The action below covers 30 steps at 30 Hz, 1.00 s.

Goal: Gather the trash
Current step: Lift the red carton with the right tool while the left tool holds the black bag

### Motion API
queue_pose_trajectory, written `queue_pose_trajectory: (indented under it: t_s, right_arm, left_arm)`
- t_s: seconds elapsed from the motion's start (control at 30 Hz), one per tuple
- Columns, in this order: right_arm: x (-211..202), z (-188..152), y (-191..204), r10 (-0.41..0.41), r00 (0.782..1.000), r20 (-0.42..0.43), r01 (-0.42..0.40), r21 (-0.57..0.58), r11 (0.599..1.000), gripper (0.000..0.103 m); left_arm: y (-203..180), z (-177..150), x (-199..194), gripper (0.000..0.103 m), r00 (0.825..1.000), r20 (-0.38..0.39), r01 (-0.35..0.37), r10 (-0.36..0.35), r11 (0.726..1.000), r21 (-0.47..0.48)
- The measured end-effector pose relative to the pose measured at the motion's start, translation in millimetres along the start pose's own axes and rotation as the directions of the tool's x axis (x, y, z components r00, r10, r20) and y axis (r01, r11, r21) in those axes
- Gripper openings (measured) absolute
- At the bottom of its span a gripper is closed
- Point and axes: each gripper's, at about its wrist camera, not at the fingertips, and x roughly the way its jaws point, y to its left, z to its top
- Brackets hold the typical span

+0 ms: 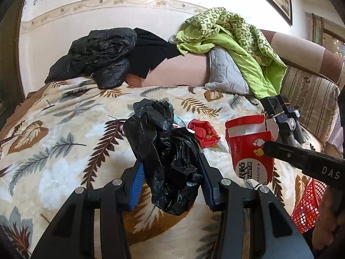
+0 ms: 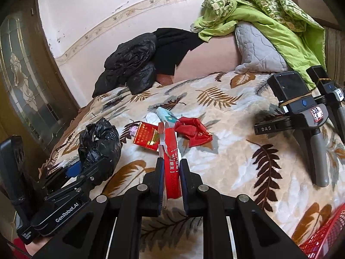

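Two pieces held: the black plastic bag (image 1: 168,161) sits between the pads of the left gripper (image 1: 170,172), and the torn red carton (image 2: 171,168) is pinched edge-on in the right gripper (image 2: 171,172).
Left claw: partly closed, bunched bag film filling the gap between its blue pads.
Right claw: nearly closed, gripping the flattened carton, which in the left view hangs just right of the bag.
Trash still lying: a crumpled red wrapper (image 2: 194,132), a small red packet (image 2: 146,139), a pale blue packet (image 2: 167,114) and something white beside it, all near each other on the leaf-patterned blanket (image 2: 226,161).
Step in hand, as I judge it: getting the carton into the bag.
Doing it well: the bag looks wadded shut, with no mouth showing, so it likely needs shaking open before the carton goes in; feed the carton narrow end first and release only once it is well inside.
Risk: thin film may slip from the left pads if tugged.
Nearby: a red mesh basket (image 2: 323,237) at the lower right edge; two spare handheld grippers (image 2: 301,112) resting on the blanket.
Farther back: black jacket (image 1: 97,58), green cloth (image 1: 237,43), grey pillow (image 1: 224,73).
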Motion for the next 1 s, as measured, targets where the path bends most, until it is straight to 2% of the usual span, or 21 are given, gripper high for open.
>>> queue_pose_trajectory:
  t_s: [0.63,1.0]
  right_arm:
    - [-11,0,-5,-0.018,1.000,0.024,0.017,0.015,1.000,0.015]
    - [-21,3,-18,0.002,0.999,0.043,-0.005,0.075,0.997,0.015]
  left_arm:
    - [0,-1,-4,0.045,1.000,0.008,0.013,-0.013,1.000,0.001]
    - [-4,-1,-4,0.045,1.000,0.007,0.023,-0.023,1.000,0.014]
